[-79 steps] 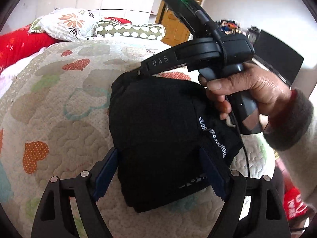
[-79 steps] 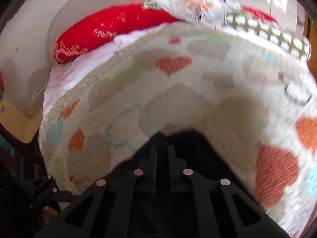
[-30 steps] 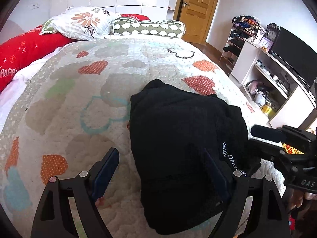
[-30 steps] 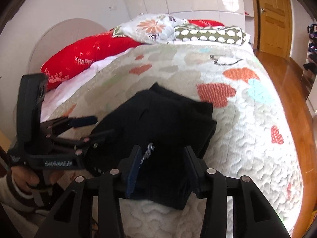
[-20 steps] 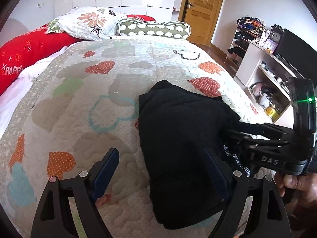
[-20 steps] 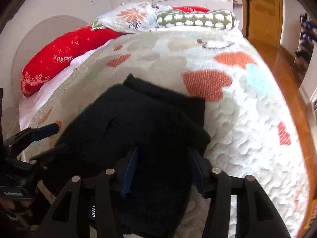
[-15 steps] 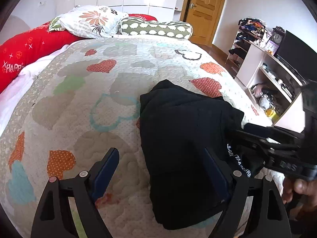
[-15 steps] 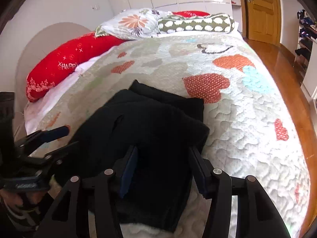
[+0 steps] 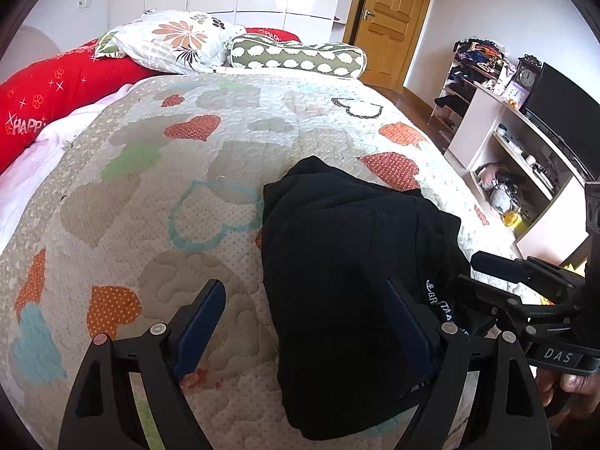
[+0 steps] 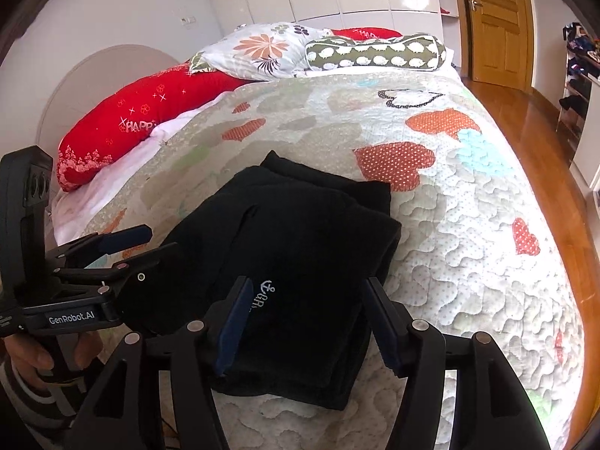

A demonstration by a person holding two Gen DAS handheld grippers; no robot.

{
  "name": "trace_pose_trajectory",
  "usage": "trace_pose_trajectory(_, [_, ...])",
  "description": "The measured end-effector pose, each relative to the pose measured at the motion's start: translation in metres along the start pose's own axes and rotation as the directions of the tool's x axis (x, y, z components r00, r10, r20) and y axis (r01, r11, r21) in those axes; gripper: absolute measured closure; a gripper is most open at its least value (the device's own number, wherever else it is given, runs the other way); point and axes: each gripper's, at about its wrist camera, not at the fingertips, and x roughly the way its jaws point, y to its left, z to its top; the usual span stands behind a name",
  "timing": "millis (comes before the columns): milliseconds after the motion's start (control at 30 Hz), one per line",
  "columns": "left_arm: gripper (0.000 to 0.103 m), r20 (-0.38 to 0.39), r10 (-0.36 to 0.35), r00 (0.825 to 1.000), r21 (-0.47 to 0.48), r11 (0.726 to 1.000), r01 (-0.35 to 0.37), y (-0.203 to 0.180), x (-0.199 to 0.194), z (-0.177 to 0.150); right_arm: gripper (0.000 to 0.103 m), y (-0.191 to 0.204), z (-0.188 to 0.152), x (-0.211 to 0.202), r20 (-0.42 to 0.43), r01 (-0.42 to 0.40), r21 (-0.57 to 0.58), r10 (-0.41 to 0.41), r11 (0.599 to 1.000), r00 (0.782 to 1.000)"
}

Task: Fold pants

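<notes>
From my left wrist, my left tongs (image 9: 305,332) stand wide, holding nothing, with one blue pad over the quilt (image 9: 150,202) and the other over the pants (image 9: 348,262), so they straddle the bundle's near left edge without touching it. The pants lie as a compact black stack near the foot of the bed, layers squared one over another, which I judge means the folding is all but done and I am only hovering to check it. At the right edge my right tongs (image 9: 483,273) point in toward the bundle's side, low and near the white lettering; from here I cannot tell whether they touch the cloth. From my right wrist, the right tongs (image 10: 305,324) are moderately wide and empty, the pads framing the near corner of the pants (image 10: 300,247) where the lettering sits, placed so I could press or square that corner if it springs up. The left tongs (image 10: 144,243) show at the left, jaws parted, tips at the bundle's far side. The pillows (image 10: 270,50) sit well apart at the head of the bed, leaving the quilt (image 10: 468,217) free around the stack.
</notes>
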Motion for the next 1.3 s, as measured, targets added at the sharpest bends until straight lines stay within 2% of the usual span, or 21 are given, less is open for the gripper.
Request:
trace_pose_trajectory(67, [0.018, -0.004, -0.012, 1.0, -0.008, 1.0, 0.012, 0.003, 0.001, 0.001, 0.029, -0.002, 0.0, 0.001, 0.001, 0.0, 0.004, 0.0, 1.0, 1.0])
trace_pose_trajectory(333, [0.018, -0.024, -0.029, 0.999, -0.065, 0.998, 0.027, 0.015, 0.01, 0.005, 0.029, -0.015, -0.002, 0.006, -0.02, 0.01, 0.042, -0.009, 0.999, 1.0])
trace_pose_trajectory(667, [0.018, -0.036, -0.028, 0.999, -0.068, 0.997, 0.026, 0.012, 0.023, 0.005, 0.027, -0.028, -0.002, 0.019, -0.041, 0.007, 0.084, -0.003, 0.996, 0.999])
trace_pose_trajectory(1300, [0.017, -0.04, -0.037, 0.999, -0.081, 0.996, 0.034, 0.01, 0.034, 0.006, 0.023, -0.03, 0.0, 0.027, -0.049, 0.001, 0.092, 0.004, 0.996, 0.999])
